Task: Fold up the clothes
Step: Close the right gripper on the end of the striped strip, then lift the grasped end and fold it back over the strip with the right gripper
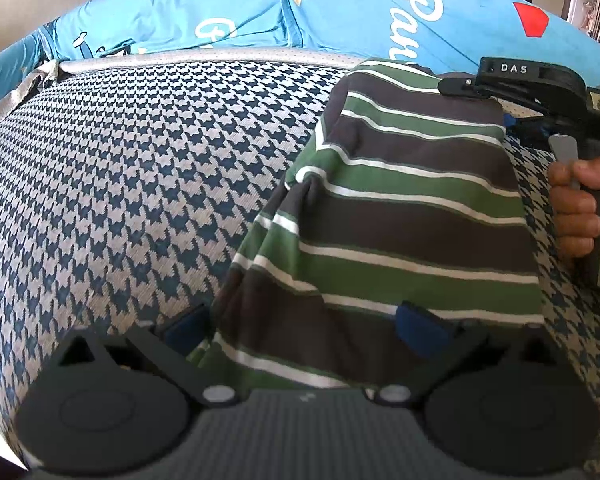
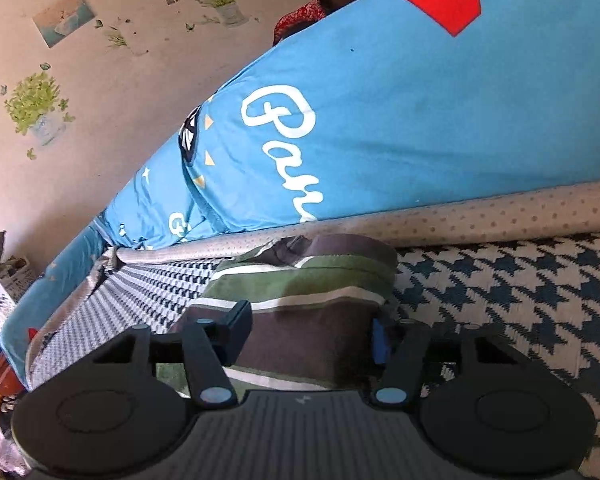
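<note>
Striped shirt [image 1: 412, 216] partly folded on houndstooth cushion [image 1: 140, 184]; left gripper [image 1: 300, 328] fingers spread, cloth between; right gripper [image 2: 306, 338] half-closed astride far end, grip unclear; folds remain

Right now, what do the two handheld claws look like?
Both claws, left and right, are matte black plastic with round disc housings, silver pivot rivets and blue finger pads. The right one shows white "DAS" lettering and a grey trigger.

Black tongs [image 2: 308, 336] with blue pads [image 2: 378, 342], round hubs, pale rivets, ribbed grey base, "DAS" lettering.
</note>
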Demonstrator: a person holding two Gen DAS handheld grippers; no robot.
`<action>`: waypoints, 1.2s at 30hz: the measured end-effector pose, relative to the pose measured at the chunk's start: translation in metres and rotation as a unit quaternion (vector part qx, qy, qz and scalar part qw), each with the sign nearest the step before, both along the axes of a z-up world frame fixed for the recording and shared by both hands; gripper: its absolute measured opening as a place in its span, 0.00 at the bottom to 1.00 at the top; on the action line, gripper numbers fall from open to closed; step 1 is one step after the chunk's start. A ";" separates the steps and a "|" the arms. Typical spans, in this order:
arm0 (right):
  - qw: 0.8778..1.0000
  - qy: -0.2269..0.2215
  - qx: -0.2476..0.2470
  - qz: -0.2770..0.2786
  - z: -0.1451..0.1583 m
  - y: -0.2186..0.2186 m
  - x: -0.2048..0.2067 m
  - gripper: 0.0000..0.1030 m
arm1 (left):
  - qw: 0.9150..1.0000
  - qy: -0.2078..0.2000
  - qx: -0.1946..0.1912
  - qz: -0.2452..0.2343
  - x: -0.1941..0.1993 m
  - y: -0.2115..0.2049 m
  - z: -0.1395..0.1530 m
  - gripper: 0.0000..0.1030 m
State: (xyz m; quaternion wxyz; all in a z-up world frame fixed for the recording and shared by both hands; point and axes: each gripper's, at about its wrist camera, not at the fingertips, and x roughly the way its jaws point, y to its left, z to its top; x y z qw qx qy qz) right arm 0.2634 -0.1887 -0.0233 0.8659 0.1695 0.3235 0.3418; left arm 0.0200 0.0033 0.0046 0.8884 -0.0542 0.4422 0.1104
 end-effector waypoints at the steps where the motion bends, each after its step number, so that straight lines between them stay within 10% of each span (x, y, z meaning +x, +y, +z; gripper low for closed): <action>1: 1.000 0.005 0.008 0.003 -0.001 -0.001 0.002 0.52 | 1.000 -0.001 0.002 0.000 0.000 0.000 0.000 1.00; 11: 1.000 0.006 0.022 0.019 -0.004 0.011 0.010 0.48 | 1.000 -0.008 0.013 0.003 0.002 -0.004 -0.002 1.00; 15: 1.000 0.007 0.002 0.015 -0.005 0.017 0.010 0.12 | 1.000 -0.007 0.015 0.002 0.002 -0.004 -0.002 1.00; 36: 0.986 -0.036 -0.092 -0.134 0.028 -0.022 -0.020 0.08 | 0.998 0.003 0.022 -0.055 -0.001 -0.030 0.007 1.00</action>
